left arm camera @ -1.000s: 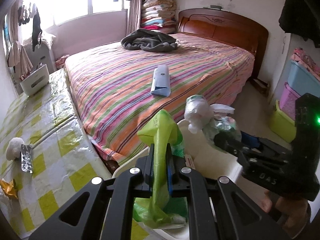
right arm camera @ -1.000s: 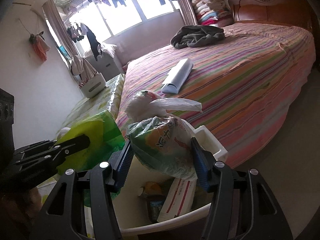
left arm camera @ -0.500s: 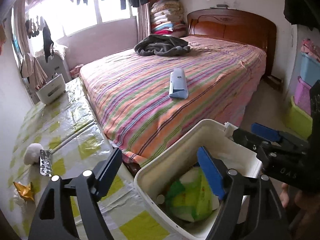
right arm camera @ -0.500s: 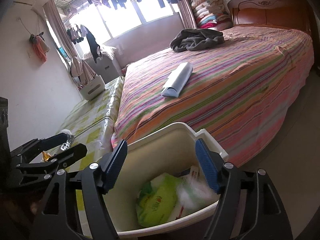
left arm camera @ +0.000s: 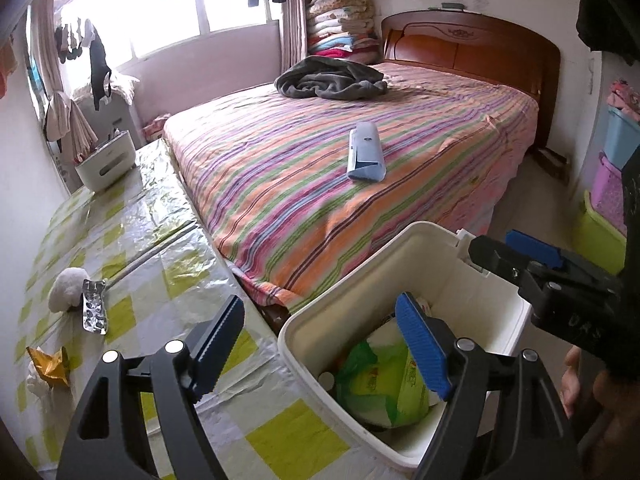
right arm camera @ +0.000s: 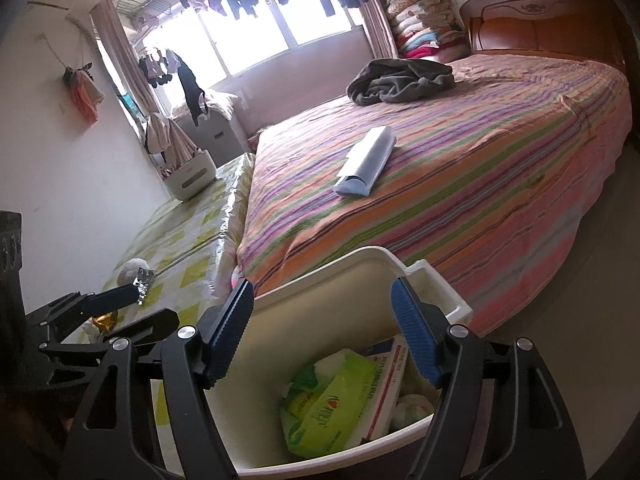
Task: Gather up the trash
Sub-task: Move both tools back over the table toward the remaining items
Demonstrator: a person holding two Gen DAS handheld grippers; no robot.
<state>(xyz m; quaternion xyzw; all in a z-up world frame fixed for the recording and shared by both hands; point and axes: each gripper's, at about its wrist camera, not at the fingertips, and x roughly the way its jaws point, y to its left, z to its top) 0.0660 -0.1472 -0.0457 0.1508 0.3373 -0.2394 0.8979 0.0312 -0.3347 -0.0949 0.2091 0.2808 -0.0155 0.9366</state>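
Observation:
A white trash bin (left arm camera: 352, 280) (right arm camera: 320, 276) stands between the table and the bed. Green plastic bags (left arm camera: 380, 384) (right arm camera: 328, 400) and a white carton (right arm camera: 388, 376) lie inside it. My left gripper (left arm camera: 320, 340) is open and empty, hovering over the bin's near-left rim. My right gripper (right arm camera: 322, 328) is open and empty above the bin; it also shows in the left wrist view (left arm camera: 520, 252). On the table lie a white crumpled tissue (left arm camera: 66, 288), a foil blister pack (left arm camera: 94, 306) and a gold wrapper (left arm camera: 50, 364).
The yellow-checked table (left arm camera: 132, 240) runs along the left wall, with a white caddy (left arm camera: 106, 158) at its far end. The striped bed (left arm camera: 360, 152) holds a blue folded package (left arm camera: 366, 152) and a grey blanket (left arm camera: 332, 80). Coloured storage boxes (left arm camera: 608, 184) stand at the right.
Both grippers opened and released their bags, which now lie in the bin. Both grippers have pulled back slightly and stay open.

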